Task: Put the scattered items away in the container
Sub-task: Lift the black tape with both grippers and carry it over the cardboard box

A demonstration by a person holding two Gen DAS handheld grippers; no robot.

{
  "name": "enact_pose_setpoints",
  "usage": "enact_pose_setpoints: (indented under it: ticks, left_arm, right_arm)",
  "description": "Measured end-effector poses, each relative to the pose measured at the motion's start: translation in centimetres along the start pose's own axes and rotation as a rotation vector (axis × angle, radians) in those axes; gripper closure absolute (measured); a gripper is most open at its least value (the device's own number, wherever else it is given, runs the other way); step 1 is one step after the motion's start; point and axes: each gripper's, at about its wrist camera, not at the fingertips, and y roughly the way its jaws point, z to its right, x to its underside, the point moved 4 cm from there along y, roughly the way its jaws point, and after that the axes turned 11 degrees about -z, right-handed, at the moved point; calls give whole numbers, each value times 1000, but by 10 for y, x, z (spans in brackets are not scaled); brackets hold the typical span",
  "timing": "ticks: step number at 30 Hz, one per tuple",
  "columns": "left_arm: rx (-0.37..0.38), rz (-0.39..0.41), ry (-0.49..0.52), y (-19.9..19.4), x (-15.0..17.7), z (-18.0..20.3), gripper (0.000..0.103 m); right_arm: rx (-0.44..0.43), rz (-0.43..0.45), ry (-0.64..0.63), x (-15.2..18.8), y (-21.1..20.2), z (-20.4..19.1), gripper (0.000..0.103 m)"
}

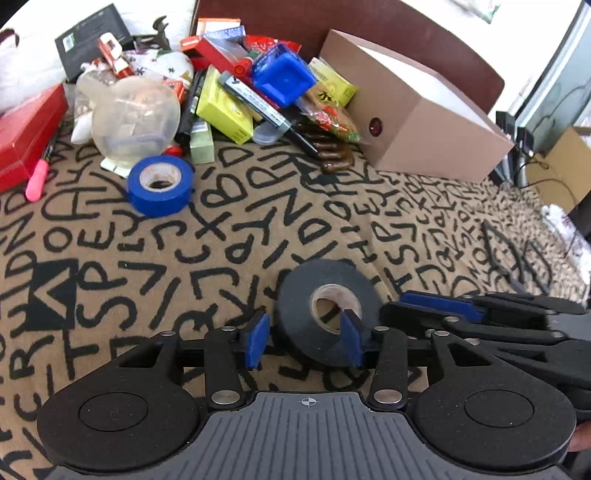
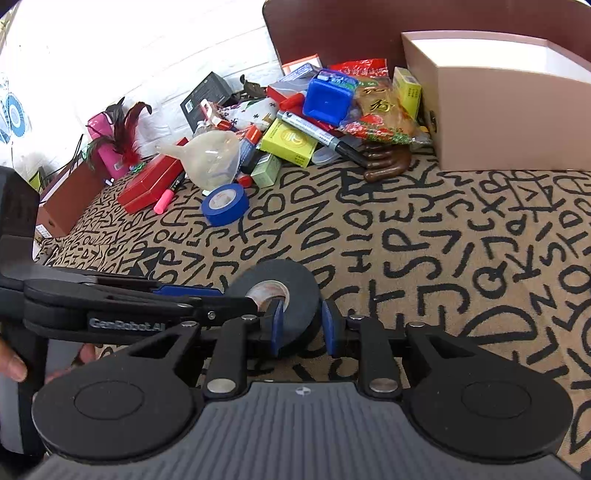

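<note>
A black tape roll lies on the letter-patterned cloth. My left gripper straddles its near-left rim: the right finger is inside the core hole, the left finger stands just outside, with a gap. My right gripper is shut on the roll, one finger in the hole, one outside the right rim. The left gripper's fingers reach the roll from the left in the right wrist view. The beige open box, also in the right wrist view, stands at the back right.
A blue tape roll lies left of centre. Behind it is a pile: clear funnel, yellow boxes, blue tub, marker, red box, pink pen. A dark headboard backs the scene.
</note>
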Motion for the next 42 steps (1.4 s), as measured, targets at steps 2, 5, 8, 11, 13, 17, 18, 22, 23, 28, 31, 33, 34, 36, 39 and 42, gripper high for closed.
enact_pose_setpoints:
  ticks: [2, 5, 8, 11, 13, 17, 18, 22, 23, 28, 31, 33, 34, 36, 39, 42]
  left_arm:
    - [-24, -1, 0, 1, 0, -1, 44]
    - [-25, -4, -18, 3, -1, -4, 44]
    - [-3, -4, -38, 8, -5, -8, 47]
    - [14, -5, -47, 16, -7, -11, 52]
    - [2, 6, -21, 19, -8, -10, 59]
    - [40, 11, -20, 21, -10, -15, 64]
    - [49, 13, -26, 22, -11, -17, 65]
    - [54, 21, -23, 22, -10, -17, 64]
    - [47, 20, -18, 21, -11, -15, 64]
    - [20, -11, -23, 15, -6, -1, 68]
    - [14, -20, -1, 14, -9, 16, 68]
    - [13, -3, 21, 12, -17, 30, 67]
    - [22, 8, 25, 10, -24, 36, 67]
    - [41, 23, 30, 10, -39, 48, 69]
    - [65, 53, 62, 6, -65, 69, 69]
    - [76, 110, 109, -5, -96, 94, 69]
  right_arm:
    - [-10, -2, -7, 0, 2, -2, 72]
    - [-5, 8, -9, -4, 4, -3, 72]
    - [2, 8, 0, -8, 6, 1, 66]
    - [11, -6, 13, -9, 13, 5, 66]
    - [8, -19, 22, -8, 19, 7, 66]
    - [-51, -28, 58, -9, 28, 12, 65]
    - [-63, -34, 71, -10, 30, 14, 65]
    - [-74, -37, 56, -10, 33, 14, 66]
    - [-73, -36, 52, -10, 32, 14, 67]
    - [-66, -20, 59, -4, 18, 16, 69]
    - [-57, 8, 45, -4, 0, 22, 70]
    - [-35, 34, 20, -10, -12, 27, 70]
    - [-17, 54, 8, -15, -19, 31, 70]
    - [11, 85, -5, -24, -31, 38, 71]
    - [52, 139, -27, -40, -50, 51, 71]
    - [83, 211, -49, -64, -74, 65, 71]
